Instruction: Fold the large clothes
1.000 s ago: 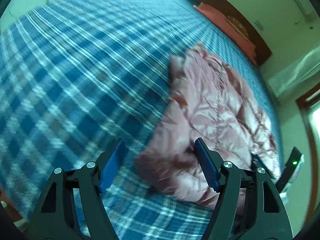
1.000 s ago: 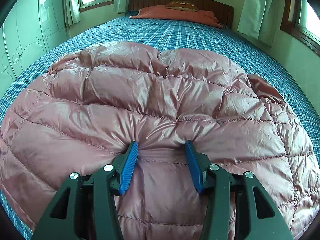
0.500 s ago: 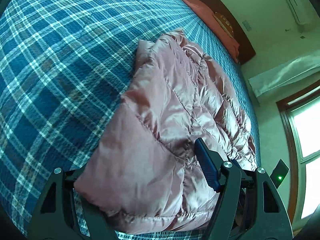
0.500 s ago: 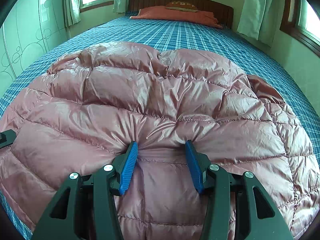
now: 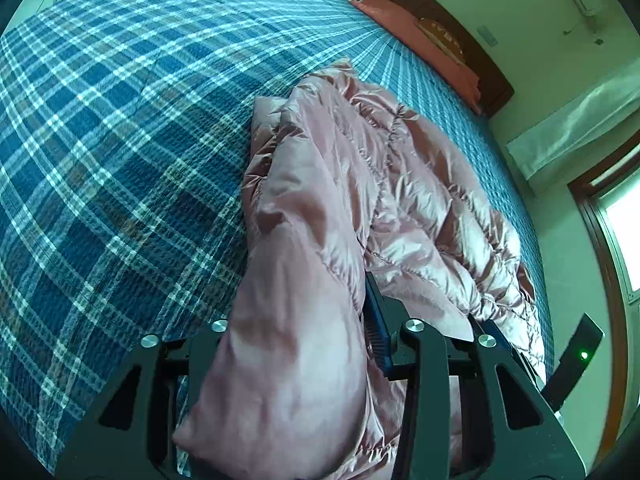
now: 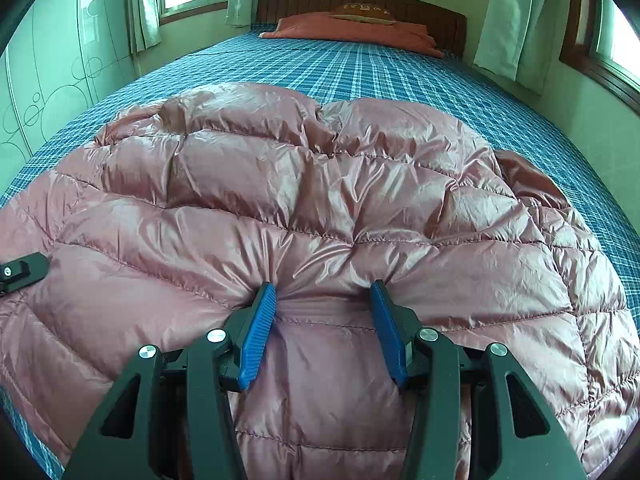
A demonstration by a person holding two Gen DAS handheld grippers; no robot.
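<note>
A pink quilted down jacket (image 6: 320,208) lies spread on the blue plaid bed (image 6: 380,68). It also shows in the left wrist view (image 5: 392,184), bunched along the bed (image 5: 120,128). My left gripper (image 5: 304,312) is shut on a thick fold of the jacket's edge, which hides its left finger. My right gripper (image 6: 324,312) has its blue pads pressed into the jacket's near hem, with a pinch of fabric bulging between them. A tip of the left gripper shows at the left edge of the right wrist view (image 6: 20,272).
An orange pillow (image 6: 352,32) lies against the dark wooden headboard (image 6: 360,0) at the far end. Curtains and windows (image 6: 508,20) flank the bed. The other gripper's body with a green light (image 5: 576,360) shows at the right of the left wrist view.
My left gripper moved onto the jacket's edge and closed on a fold of it, then lifted slightly. My right gripper has stayed where it was on the near hem.
</note>
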